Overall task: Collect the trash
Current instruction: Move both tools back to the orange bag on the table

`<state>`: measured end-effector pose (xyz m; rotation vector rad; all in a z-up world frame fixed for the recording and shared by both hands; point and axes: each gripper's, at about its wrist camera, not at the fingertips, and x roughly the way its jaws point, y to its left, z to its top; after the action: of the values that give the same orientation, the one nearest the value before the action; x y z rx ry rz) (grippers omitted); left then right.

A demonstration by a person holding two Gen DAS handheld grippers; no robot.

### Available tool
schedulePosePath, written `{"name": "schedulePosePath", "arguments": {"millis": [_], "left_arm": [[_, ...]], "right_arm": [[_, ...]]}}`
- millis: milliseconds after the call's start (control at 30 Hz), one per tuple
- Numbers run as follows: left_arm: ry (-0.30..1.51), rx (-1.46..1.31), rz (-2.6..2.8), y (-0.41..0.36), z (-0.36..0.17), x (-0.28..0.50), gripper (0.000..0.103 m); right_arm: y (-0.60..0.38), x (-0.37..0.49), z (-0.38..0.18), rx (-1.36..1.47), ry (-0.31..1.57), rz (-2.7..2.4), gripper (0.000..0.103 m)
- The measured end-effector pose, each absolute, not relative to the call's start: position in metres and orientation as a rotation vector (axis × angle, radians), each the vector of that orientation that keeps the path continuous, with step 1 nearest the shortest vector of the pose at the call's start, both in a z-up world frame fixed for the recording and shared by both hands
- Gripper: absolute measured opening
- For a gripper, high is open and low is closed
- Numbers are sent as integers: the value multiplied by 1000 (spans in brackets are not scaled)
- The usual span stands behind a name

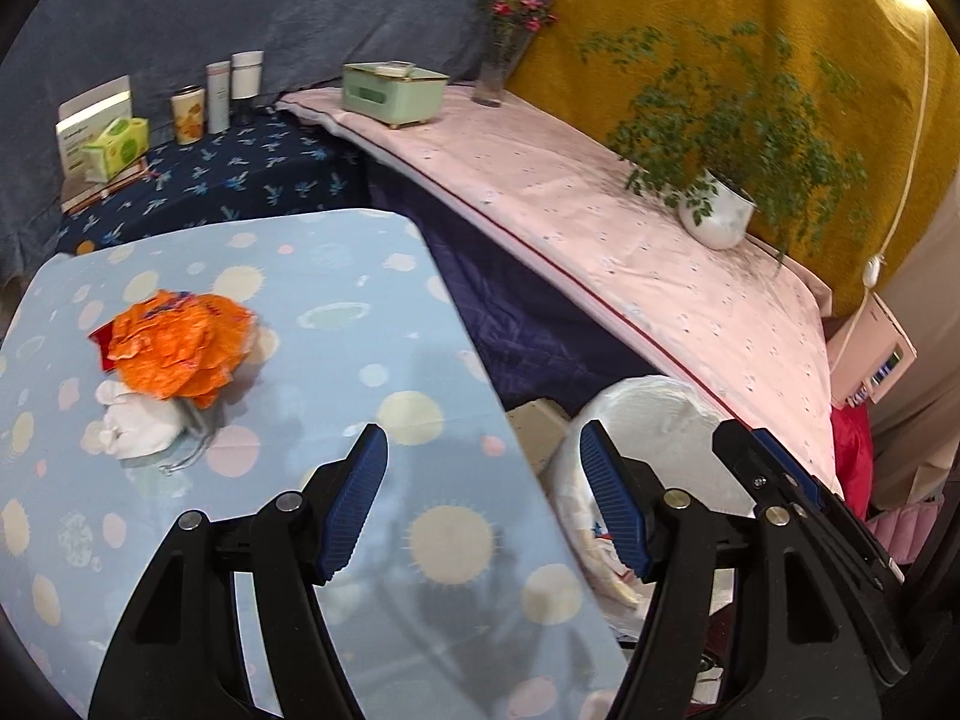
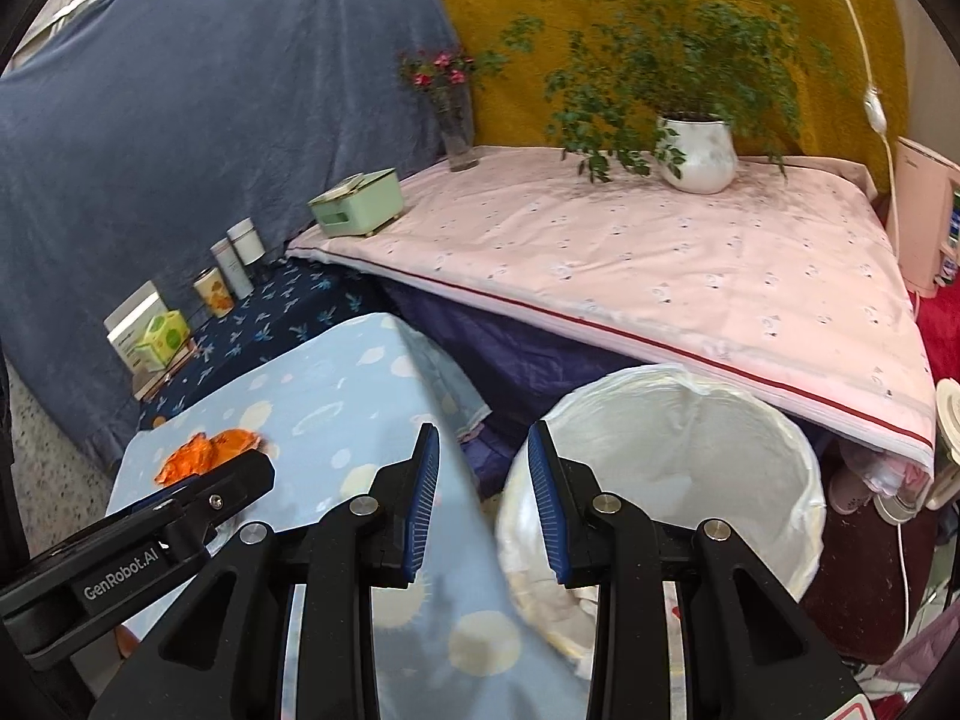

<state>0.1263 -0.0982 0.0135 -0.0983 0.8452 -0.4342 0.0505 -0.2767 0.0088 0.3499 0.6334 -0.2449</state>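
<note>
A crumpled orange wrapper (image 1: 180,351) lies on the light blue spotted table (image 1: 360,312) at the left, with a crumpled white tissue (image 1: 141,423) touching its near side. My left gripper (image 1: 483,504) is open and empty, over the table's right edge, well right of the trash. A white-lined trash bin (image 2: 690,450) stands on the floor right of the table; it also shows in the left wrist view (image 1: 654,420). My right gripper (image 2: 483,504) is open and empty, above the gap between table and bin. The wrapper (image 2: 207,453) shows partly behind the left gripper's body.
A pink-covered surface (image 2: 660,264) behind holds a potted plant (image 2: 699,150), a flower vase (image 2: 459,132) and a green box (image 2: 357,204). A dark blue shelf (image 1: 240,180) carries cans and small boxes. Shoes (image 2: 870,492) and a cable lie on the floor at right.
</note>
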Motion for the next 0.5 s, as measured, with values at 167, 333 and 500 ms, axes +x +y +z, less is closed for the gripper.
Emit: {"name": "schedulePosePath", "arguments": {"millis": [167,333,500], "left_arm": [[845,-129,-366,-59,7,134,63],[834,-133,-283,-22,1,139,70],[834,-143,-215,18,-8,144,71]], "right_arm": [[-246,64,8,325,653,-190,31],[-211,79,6,292,673,-128,31],[-176,95,1,287,699,-63,31]]}}
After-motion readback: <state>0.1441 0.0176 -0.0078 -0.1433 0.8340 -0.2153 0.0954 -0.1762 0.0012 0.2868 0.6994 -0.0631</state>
